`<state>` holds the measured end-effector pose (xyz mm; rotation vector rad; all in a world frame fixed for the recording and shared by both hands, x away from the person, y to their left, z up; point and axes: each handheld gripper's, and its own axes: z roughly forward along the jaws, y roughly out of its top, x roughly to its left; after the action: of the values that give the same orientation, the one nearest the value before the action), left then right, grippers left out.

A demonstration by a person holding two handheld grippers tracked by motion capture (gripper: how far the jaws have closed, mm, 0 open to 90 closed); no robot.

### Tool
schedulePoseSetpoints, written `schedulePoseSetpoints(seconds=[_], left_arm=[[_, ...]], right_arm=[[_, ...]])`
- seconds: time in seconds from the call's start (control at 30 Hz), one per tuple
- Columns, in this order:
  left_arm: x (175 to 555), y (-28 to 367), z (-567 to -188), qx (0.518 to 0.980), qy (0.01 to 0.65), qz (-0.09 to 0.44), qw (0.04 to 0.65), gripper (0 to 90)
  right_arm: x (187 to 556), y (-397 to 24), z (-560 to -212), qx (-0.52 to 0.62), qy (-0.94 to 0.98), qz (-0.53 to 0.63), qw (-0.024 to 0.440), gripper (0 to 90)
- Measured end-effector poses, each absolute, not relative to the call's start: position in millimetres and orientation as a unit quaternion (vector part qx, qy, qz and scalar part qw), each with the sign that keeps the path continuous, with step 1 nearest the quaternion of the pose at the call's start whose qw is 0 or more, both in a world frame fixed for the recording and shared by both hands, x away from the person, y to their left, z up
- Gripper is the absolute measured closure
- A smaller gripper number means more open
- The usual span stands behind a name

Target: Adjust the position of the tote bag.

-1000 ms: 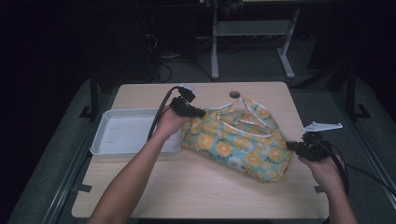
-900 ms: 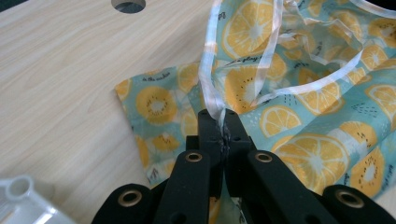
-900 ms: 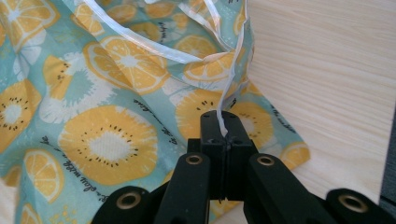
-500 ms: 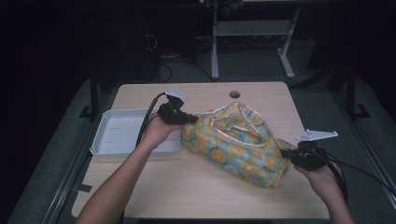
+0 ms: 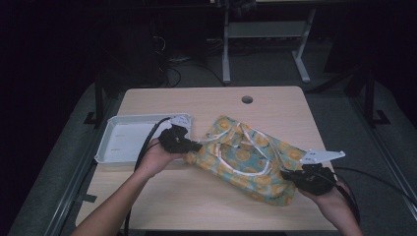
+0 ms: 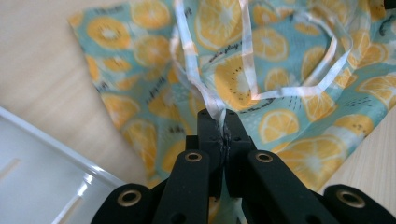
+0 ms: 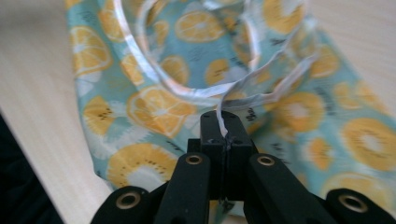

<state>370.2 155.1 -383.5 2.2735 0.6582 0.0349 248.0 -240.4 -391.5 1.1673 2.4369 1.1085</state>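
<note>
Pinching opposite ends of the orange-print bag (image 5: 246,160) lying mid-frame beside the white tray (image 5: 123,140), the left gripper (image 5: 194,146) and right gripper (image 5: 290,175) are clamping its fabric, seemingly stretching it flat.

A: The orange-print bag (image 6: 280,93) runs off the top and right edges in the left gripper view.

B: The white tray (image 6: 42,182) is cropped there too (just a corner). The bag's small lettering is unreadable.
</note>
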Motion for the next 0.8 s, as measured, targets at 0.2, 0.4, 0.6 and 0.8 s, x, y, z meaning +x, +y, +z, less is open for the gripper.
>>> schedulePoseSetpoints(seconds=[0.2, 0.4, 0.6, 0.8], left_arm=[[364, 145, -406, 0.902, 0.248, -0.001, 0.355, 89.1], [362, 132, -421, 0.911, 0.237, -0.01, 0.337, 89.0], [359, 121, -429, 0.919, 0.226, -0.016, 0.323, 88.9], [361, 115, -434, 0.917, 0.228, -0.015, 0.326, 88.8]], right_arm=[[250, -224, -409, 0.385, 0.848, 0.356, 0.08, 88.8], [253, -218, -421, 0.383, 0.857, 0.339, 0.062, 88.8], [252, -212, -423, 0.372, 0.862, 0.341, 0.053, 88.8], [261, -209, -430, 0.377, 0.866, 0.324, 0.059, 88.8]])
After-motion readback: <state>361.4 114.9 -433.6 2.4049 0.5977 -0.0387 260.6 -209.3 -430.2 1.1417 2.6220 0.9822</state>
